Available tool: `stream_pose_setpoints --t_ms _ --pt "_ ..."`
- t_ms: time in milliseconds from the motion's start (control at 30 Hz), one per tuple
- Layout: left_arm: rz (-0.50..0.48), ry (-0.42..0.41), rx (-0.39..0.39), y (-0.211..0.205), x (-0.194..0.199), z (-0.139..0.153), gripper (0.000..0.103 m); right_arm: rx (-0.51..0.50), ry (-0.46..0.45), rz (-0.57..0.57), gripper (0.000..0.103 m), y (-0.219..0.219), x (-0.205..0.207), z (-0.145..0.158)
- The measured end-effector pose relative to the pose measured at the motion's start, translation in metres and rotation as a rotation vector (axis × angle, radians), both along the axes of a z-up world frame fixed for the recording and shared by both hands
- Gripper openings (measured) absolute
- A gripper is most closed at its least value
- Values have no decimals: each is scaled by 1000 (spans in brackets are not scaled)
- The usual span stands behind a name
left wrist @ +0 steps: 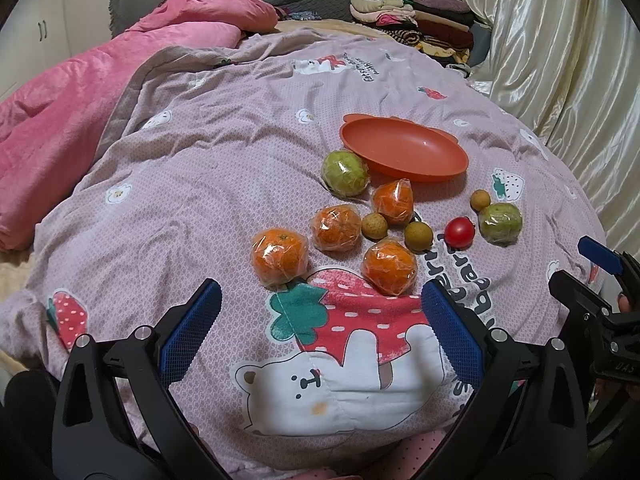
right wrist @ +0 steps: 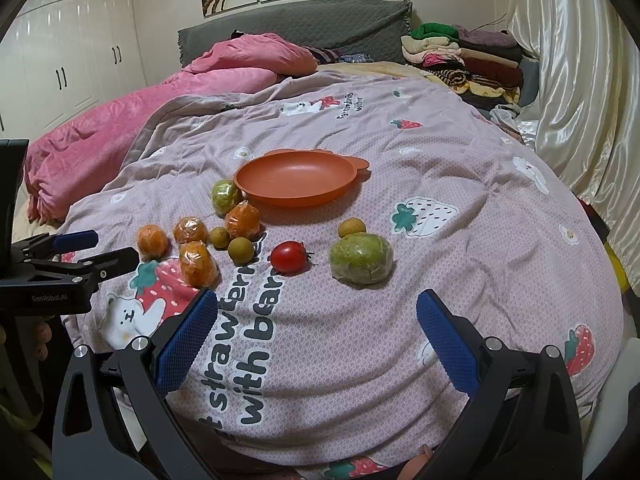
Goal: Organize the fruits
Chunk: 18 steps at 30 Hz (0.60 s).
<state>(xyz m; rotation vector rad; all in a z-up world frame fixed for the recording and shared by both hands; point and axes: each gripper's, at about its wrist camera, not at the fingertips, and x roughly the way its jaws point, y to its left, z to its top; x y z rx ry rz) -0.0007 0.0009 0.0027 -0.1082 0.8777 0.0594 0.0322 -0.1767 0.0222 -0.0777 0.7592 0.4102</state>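
Fruits: four wrapped oranges [left wrist: 326,228], two green fruits [left wrist: 345,173], three small brown fruits, one tomato [right wrist: 289,257], all loose mid-bedspread [right wrist: 400,340], beside an empty orange dish [right wrist: 296,180]. Judged: nothing sorted yet. Left gripper [left wrist: 322,330] and right gripper [right wrist: 318,338]: wide open, empty. Only the right view shows wardrobe [right wrist: 76,60].
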Motion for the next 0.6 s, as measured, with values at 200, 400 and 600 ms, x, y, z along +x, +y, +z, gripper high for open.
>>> stream_pose_setpoints --t_ms 200,400,600 --pt "0 -1 2 0 0 0 94 -1 0 0 99 -1 0 1" --pt "0 0 2 0 0 0 94 -2 0 0 99 1 0 1" --pt "0 1 -1 0 0 0 94 -1 1 1 99 0 1 1"
